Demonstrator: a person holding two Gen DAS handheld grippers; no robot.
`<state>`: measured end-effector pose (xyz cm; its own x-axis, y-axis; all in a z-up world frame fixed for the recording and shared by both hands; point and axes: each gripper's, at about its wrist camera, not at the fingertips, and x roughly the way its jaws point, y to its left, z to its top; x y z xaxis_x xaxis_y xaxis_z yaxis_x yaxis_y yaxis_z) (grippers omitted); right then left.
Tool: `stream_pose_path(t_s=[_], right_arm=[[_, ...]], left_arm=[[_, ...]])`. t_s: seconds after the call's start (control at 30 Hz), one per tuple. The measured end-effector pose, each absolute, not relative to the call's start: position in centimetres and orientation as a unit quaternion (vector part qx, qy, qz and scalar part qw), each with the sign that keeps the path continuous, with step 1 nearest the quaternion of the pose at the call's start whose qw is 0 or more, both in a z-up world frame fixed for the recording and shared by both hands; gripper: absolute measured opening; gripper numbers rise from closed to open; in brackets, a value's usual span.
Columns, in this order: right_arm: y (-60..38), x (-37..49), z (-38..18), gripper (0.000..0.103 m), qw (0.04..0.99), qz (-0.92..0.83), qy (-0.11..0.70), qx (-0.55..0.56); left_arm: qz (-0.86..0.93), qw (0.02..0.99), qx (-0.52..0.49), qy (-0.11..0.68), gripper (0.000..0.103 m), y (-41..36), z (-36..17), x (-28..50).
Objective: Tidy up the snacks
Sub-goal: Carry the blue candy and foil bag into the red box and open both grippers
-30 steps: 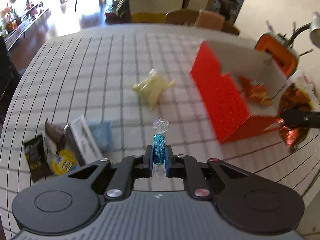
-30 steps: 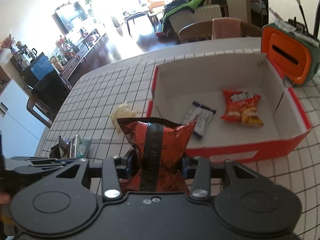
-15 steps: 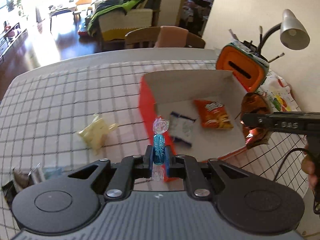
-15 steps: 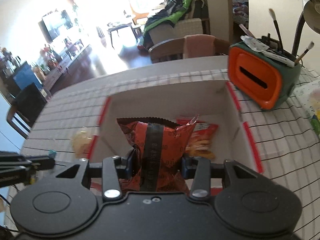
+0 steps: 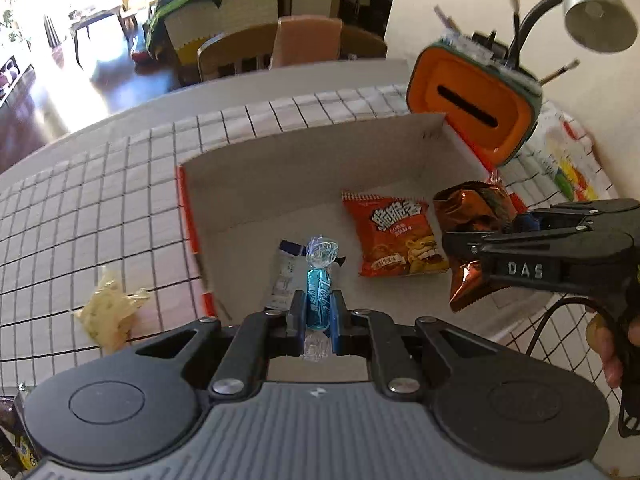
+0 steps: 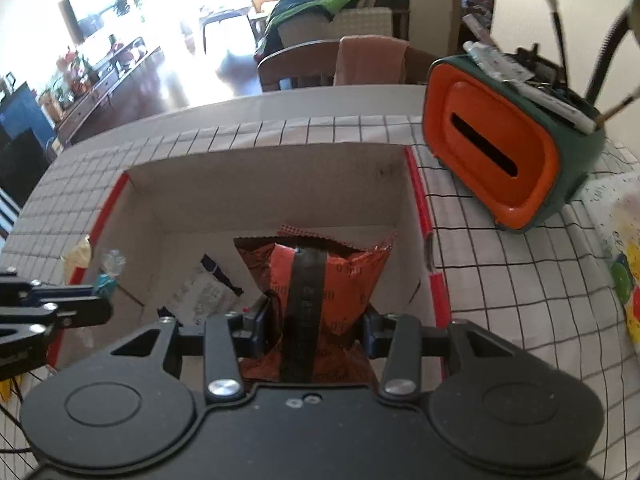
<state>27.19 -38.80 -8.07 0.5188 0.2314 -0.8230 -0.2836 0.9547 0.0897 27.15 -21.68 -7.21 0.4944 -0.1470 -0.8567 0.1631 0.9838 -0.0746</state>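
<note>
Box top open; far corner floor bare; orange holder crowds right wall.

The right gripper has white letters "DAS" on its side. The orange chip bag in the box has big white Chinese signs; I can't read them. The red foil bag has tiny print, maybe "0.0", too blurry to tell. The blue candy has white writing, too small to read.
</note>
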Motion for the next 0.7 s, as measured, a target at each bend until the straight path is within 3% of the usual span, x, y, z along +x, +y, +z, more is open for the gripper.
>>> stream_pose_path(t_s=[0.23, 0.7], right_arm=[[-37.3, 27.8, -10.3, 0.042, 0.850, 0.167, 0.492, -0.081], [-37.6, 28.3, -11.4, 0.045, 0.833, 0.171, 0.520, -0.083]], left_arm=[[-0.080, 0.847, 0.037, 0.524, 0.011, -23.5, -9.4, 28.7], [-0.076, 0.830, 0.071, 0.548, 0.011, -25.3, -10.8, 29.6]])
